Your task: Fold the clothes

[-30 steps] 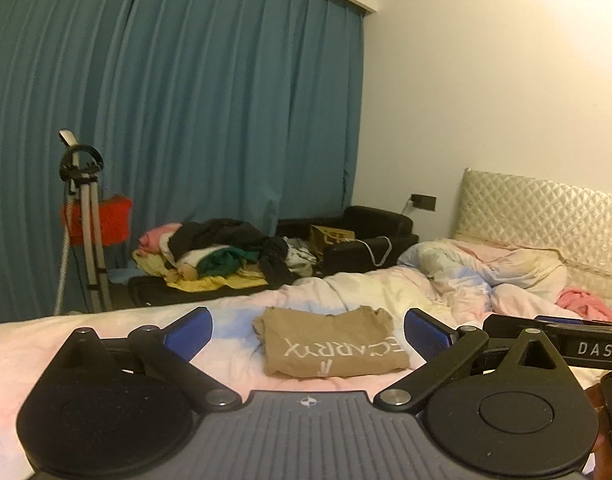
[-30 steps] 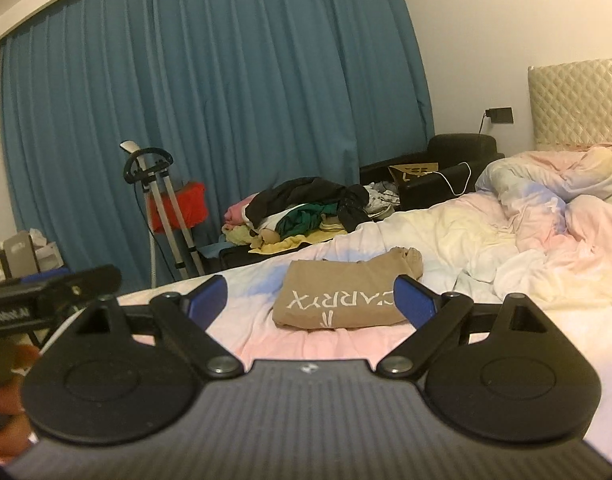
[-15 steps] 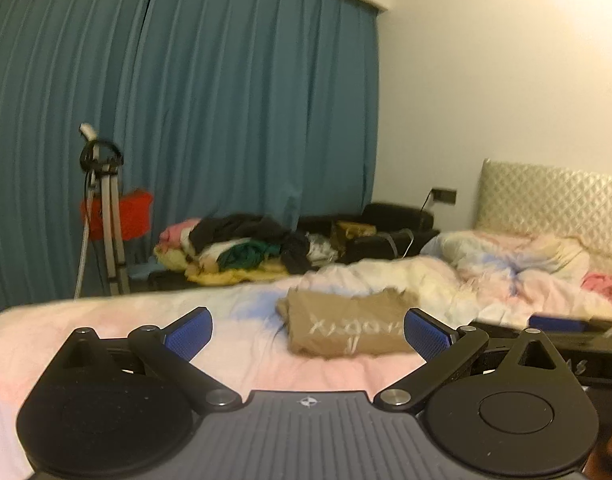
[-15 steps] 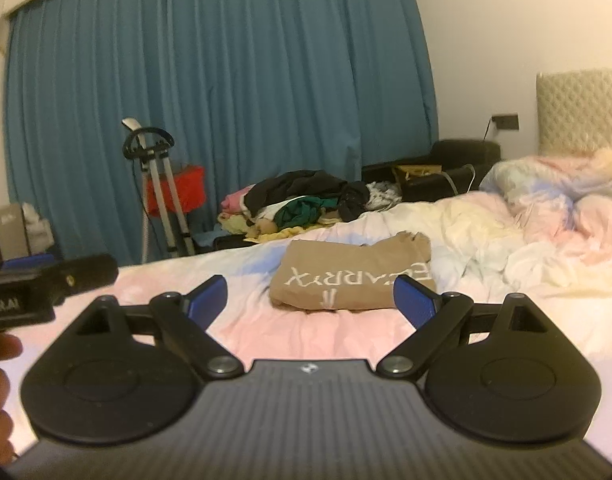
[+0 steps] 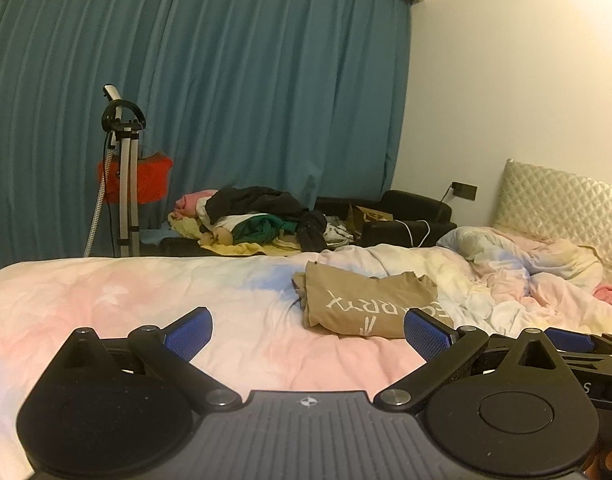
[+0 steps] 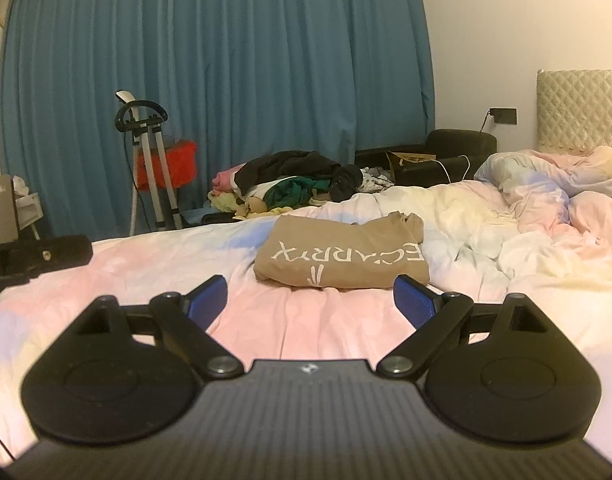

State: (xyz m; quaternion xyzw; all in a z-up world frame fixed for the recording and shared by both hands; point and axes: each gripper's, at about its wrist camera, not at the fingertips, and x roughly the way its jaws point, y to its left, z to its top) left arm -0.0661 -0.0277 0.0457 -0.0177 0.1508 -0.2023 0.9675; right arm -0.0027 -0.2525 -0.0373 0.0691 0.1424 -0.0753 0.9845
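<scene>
A bedroom with a teal curtain (image 5: 226, 100) across the far wall and a quilted headboard (image 5: 566, 200) at the right. The bed (image 5: 126, 300) carries a pastel pink, blue and yellow sheet; a rumpled duvet (image 5: 518, 264) of the same colours lies toward the headboard.

Task item: a tan T-shirt (image 6: 342, 256) with white lettering lies folded into a compact rectangle on the bed, just beside the edge of the duvet. In the left wrist view the same T-shirt (image 5: 366, 304) sits ahead and right of centre.

Left claw (image 5: 308, 330): released, blue pads wide apart, nothing between them, held above the sheet short of the T-shirt. Its right pad overlaps the near corner of the shirt in the view; contact cannot be determined.

Right claw (image 6: 311, 298): released, pads wide apart and empty, aimed at the near edge of the T-shirt, apart from it.

Background: a pile of unfolded clothes (image 6: 294, 184), black, green, yellow and pink, lies beyond the far side of the bed. A garment steamer stand (image 5: 124, 176) stands upright before the curtain, with a red item (image 5: 150, 178) just behind it. A dark armchair (image 6: 462, 148) stands near the headboard.
</scene>
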